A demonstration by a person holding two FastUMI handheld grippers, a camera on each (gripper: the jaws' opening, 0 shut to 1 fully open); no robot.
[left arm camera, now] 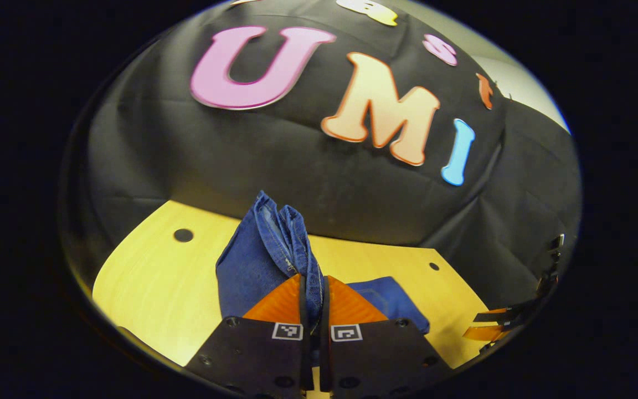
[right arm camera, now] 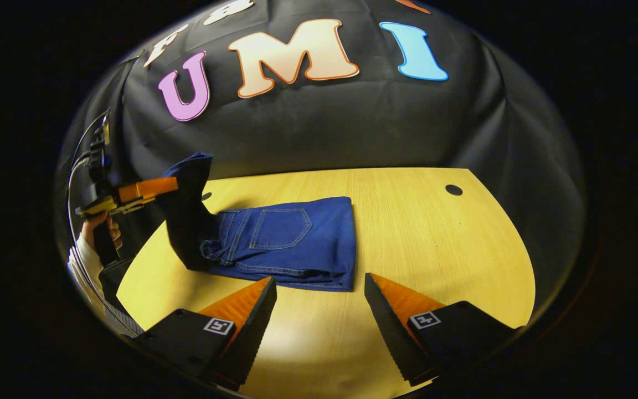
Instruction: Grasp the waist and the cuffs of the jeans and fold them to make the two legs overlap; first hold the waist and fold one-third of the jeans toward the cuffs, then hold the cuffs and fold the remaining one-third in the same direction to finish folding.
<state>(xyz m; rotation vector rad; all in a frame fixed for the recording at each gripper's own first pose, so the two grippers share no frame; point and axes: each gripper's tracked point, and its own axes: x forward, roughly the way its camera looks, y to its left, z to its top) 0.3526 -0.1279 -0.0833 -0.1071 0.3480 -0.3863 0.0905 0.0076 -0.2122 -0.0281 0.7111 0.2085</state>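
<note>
Left tool clamped tight on a bunched end of the jeans, probably the cuffs, lifting it off the worktop at its left edge. The rest of the jeans lies folded flat mid-worktop, back pocket up. Right tool hangs just before them, fingers wide apart, gripping nothing.

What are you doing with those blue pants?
A person is folding jeans on a yellow table using two hand-held tools. The left tool is shut on one end of the jeans and holds that end lifted off the table, while the rest lies flat, back pocket up. The right tool is open and hovers over the table near the jeans, touching nothing. The fold isn't finished yet.
</note>
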